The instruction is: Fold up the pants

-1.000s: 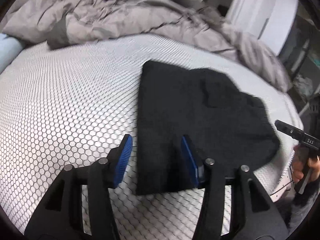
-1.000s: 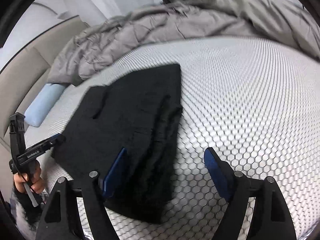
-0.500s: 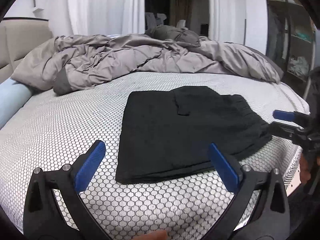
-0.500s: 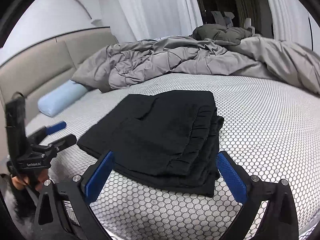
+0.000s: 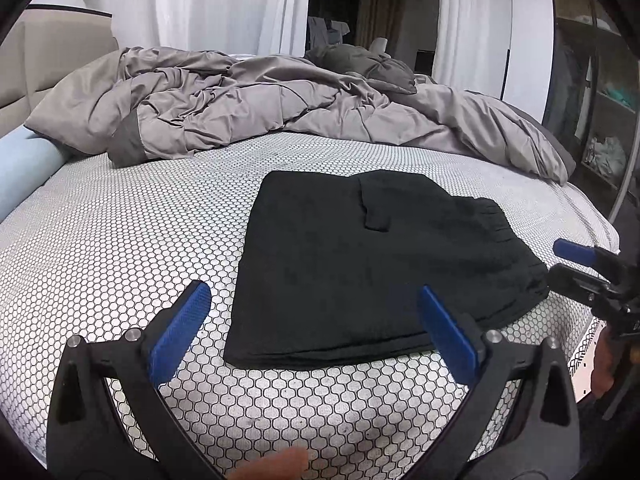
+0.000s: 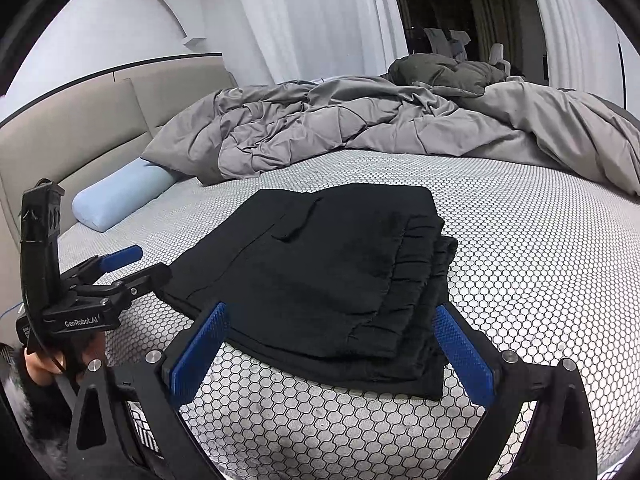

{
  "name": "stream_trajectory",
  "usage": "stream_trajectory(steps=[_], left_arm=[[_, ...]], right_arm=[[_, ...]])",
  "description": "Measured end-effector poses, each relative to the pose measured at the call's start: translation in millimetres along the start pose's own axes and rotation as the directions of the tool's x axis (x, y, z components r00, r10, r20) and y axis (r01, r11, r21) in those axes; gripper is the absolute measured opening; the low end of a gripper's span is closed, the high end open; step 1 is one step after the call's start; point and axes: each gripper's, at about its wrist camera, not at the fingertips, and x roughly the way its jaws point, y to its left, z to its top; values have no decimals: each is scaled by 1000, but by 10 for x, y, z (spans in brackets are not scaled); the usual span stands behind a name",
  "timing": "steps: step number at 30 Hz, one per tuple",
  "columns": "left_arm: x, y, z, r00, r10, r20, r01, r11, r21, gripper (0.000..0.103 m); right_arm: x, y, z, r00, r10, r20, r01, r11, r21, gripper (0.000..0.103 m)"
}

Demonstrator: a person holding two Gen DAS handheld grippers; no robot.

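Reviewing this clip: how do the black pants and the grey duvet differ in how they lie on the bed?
The pants are black and folded into a flat, neat stack; the duvet is grey, crumpled and bunched. The pants lie near the front edge of the bed, between the open left gripper and right gripper; the duvet is heaped along the far side. Both rest on the honeycomb-patterned sheet.

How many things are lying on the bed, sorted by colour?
Black: 1, the folded pants
Grey: 2, the duvet and the dark cushion
Light blue: 1, the bolster pillow
Total: 4
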Motion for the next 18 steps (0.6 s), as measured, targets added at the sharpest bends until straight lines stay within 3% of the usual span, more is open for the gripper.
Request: stream_trajectory(steps=[18], left_arm=[[12,4,-13,1000,0,-9,0,1000,14,102]], right_arm=[[-6,-14,15,1000,7,0,-7,1000,0,103]])
